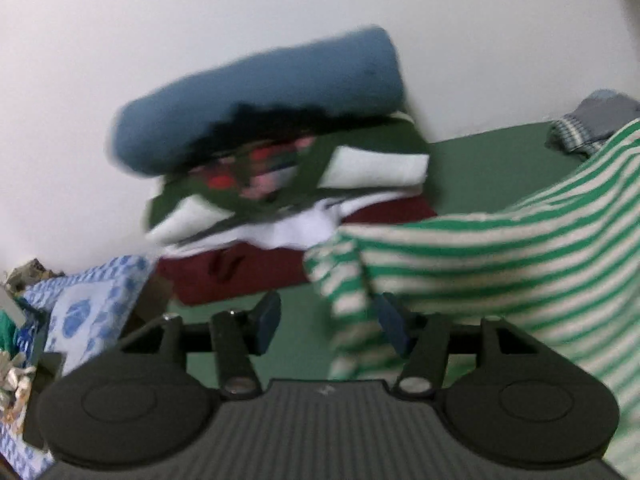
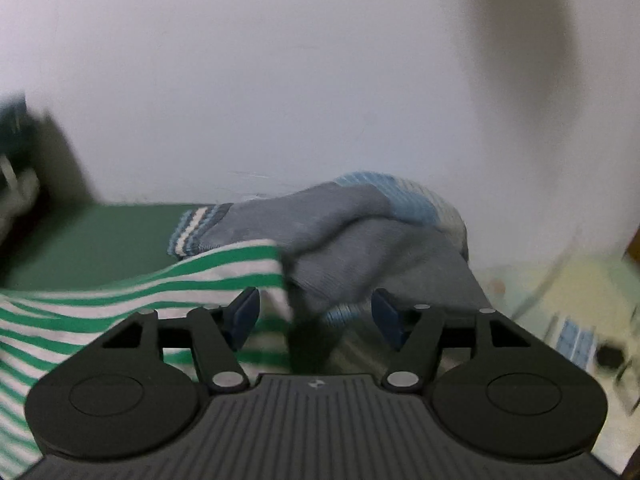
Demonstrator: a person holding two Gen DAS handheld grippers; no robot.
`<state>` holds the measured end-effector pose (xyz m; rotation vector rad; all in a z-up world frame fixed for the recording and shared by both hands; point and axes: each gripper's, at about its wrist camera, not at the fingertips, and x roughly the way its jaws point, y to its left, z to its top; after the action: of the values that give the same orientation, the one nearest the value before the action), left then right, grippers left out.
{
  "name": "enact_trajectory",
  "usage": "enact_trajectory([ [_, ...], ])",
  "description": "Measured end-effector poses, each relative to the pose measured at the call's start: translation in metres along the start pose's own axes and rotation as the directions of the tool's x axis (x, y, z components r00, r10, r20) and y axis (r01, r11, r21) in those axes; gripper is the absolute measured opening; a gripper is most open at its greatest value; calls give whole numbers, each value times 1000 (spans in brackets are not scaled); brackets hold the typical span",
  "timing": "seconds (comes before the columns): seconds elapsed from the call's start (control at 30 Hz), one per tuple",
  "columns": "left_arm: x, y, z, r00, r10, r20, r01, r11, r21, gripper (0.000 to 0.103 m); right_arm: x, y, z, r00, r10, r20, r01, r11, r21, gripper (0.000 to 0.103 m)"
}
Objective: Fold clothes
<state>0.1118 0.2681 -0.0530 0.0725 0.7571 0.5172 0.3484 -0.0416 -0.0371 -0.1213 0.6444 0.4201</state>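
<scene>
A green-and-white striped garment (image 1: pixel 500 264) stretches from the right across the left wrist view, and its corner hangs between the fingers of my left gripper (image 1: pixel 328 320), which stand apart. The same garment (image 2: pixel 120 292) fills the lower left of the right wrist view. My right gripper (image 2: pixel 314 316) is open, and the striped garment's edge lies just by its left finger. A grey garment with blue-striped trim (image 2: pixel 352 240) lies crumpled ahead of it. Both views are blurred.
A stack of folded clothes (image 1: pixel 280 168), blue on top, then green, white and maroon, stands on the green table (image 1: pixel 492 168) against the white wall. A blue-patterned cloth (image 1: pixel 88 304) lies at the left. The grey garment (image 1: pixel 600 124) sits far right.
</scene>
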Motion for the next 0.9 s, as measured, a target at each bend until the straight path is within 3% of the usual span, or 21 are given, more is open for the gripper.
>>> enact_trajectory([
  [0.13, -49, 36, -49, 995, -78, -68, 73, 995, -66, 72, -56, -38, -28, 984, 162, -80, -152, 980, 126, 61],
  [0.2, -74, 46, -77, 990, -94, -103, 85, 992, -91, 77, -90, -41, -55, 984, 162, -76, -153, 982, 109, 57],
  [0.27, -98, 55, -107, 987, -94, -130, 79, 990, -118, 79, -128, -37, -89, 991, 133, -20, -131, 988, 77, 58],
  [0.33, -117, 59, -136, 982, -93, -162, 68, 986, -152, 80, -166, -32, -122, 994, 106, 37, -108, 993, 46, 65],
  [0.4, -134, 62, -164, 977, -94, -191, 59, 982, -180, 77, -189, -18, -148, 993, 114, 25, -114, 993, 20, 71],
  [0.47, -149, 60, -184, 972, -109, -206, 67, 977, -201, 71, -201, -2, -165, 983, 163, -81, -161, 987, 26, 69],
  [0.53, -160, 55, -197, 968, -138, -210, 95, 975, -203, 59, -210, 16, -178, 969, 175, -175, -172, 985, 31, 56],
  [0.57, -165, 53, -202, 967, -148, -209, 106, 974, -200, 56, -214, 21, -182, 968, 169, -187, -164, 986, 38, 46],
  [0.63, -173, 52, -209, 969, -153, -196, 116, 975, -188, 52, -224, 25, -187, 973, 147, -180, -140, 989, 55, 43],
  [0.67, -178, 53, -213, 973, -146, -181, 112, 977, -183, 38, -229, 27, -190, 975, 137, -177, -127, 990, 64, 36],
  [0.7, -181, 55, -217, 972, -151, -181, 115, 974, -195, 29, -233, 29, -193, 977, 126, -173, -115, 991, 73, 22],
  [0.73, -181, 58, -221, 968, -166, -190, 123, 968, -217, 17, -238, 31, -196, 979, 115, -170, -102, 991, 82, 17],
  [0.9, -194, 65, -238, 954, -247, -167, 178, 922, -345, 15, -255, 26, -207, 974, 94, -208, -58, 983, 172, 11],
])
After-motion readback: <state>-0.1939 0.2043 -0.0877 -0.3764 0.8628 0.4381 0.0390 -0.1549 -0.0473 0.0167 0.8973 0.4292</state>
